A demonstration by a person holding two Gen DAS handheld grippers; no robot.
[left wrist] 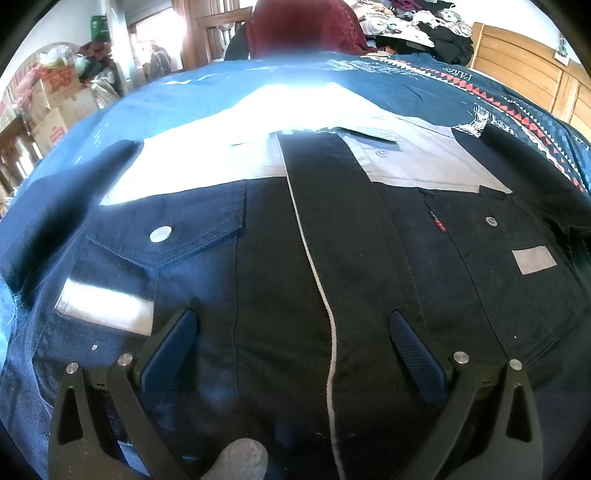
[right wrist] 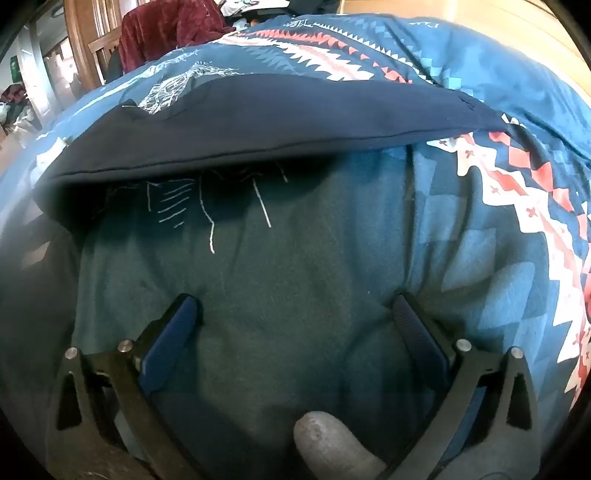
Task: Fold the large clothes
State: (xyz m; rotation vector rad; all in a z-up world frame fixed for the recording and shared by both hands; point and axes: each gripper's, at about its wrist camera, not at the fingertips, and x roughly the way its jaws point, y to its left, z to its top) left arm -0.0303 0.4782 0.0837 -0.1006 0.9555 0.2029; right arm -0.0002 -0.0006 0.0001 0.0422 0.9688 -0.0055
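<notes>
A dark navy and black jacket (left wrist: 207,266) with grey shoulder panels, two buttoned chest pockets and a white cord down its front lies face up on a blue patterned bedspread (left wrist: 424,85). My left gripper (left wrist: 293,319) hovers open just over the jacket's lower front, nothing between its fingers. In the right wrist view a dark navy edge of the jacket (right wrist: 295,125), perhaps a sleeve, stretches across the bedspread (right wrist: 280,280). My right gripper (right wrist: 295,304) stands open over bare bedspread, a little short of that edge.
A dark red cloth (left wrist: 303,26) drapes over a wooden chair beyond the bed. A heap of clothes (left wrist: 424,26) lies at the far right, beside a wooden headboard (left wrist: 524,70). Cardboard boxes (left wrist: 55,107) stack up at the left.
</notes>
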